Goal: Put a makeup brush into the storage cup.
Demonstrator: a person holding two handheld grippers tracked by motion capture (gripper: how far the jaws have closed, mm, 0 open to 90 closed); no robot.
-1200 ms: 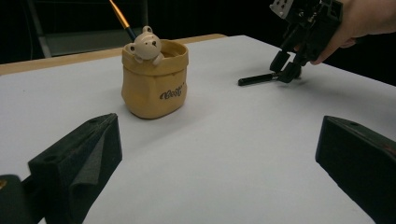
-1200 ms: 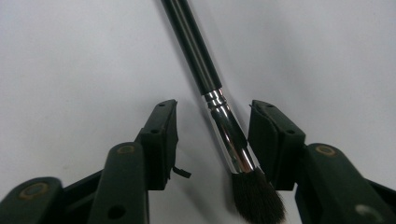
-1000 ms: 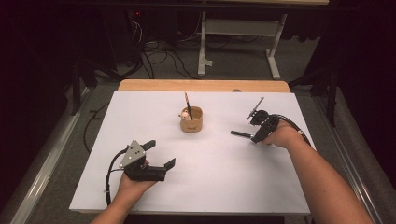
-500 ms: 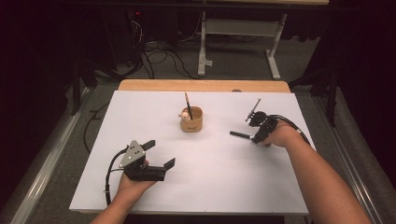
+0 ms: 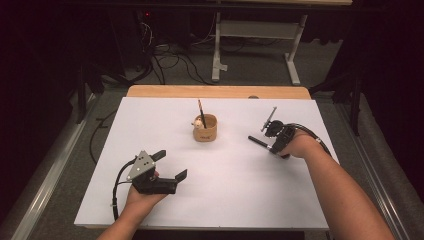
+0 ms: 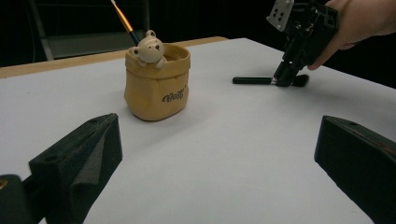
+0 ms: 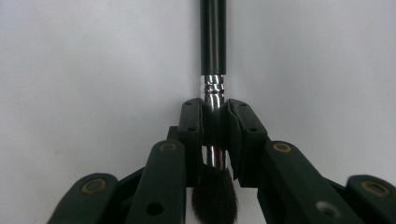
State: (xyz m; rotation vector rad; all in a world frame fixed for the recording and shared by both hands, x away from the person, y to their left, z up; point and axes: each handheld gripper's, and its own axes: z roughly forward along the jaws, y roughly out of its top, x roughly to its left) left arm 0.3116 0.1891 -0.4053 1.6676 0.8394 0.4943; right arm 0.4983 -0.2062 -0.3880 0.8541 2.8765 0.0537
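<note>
A black-handled makeup brush (image 5: 257, 142) lies flat on the white table cover (image 5: 225, 205), right of centre. My right gripper (image 5: 274, 148) points down at it. In the right gripper view its jaws have just been closing, and the pads (image 7: 193, 126) now press on the silver ferrule (image 7: 214, 91), with the bristles (image 7: 214, 196) toward me. So the right gripper (image 7: 215, 128) is shut on the brush (image 7: 213, 37). A tan bear pot (image 5: 205, 128) with a thin brush (image 5: 201, 111) standing in it sits mid-table. My left gripper (image 5: 171, 164) rests open at the front left, nothing between its jaws.
In the left gripper view the bear pot (image 6: 156, 88) stands ahead, and the right gripper (image 6: 286, 78) and brush (image 6: 252, 80) lie farther right. A wooden table edge (image 5: 215, 91) runs along the back. Behind it are a stand's legs (image 5: 217, 60) and floor cables (image 5: 170, 60).
Neither hand has shifted and the brush lies in the same spot. Any narrowing of the right jaws is too small to make out from above.
</note>
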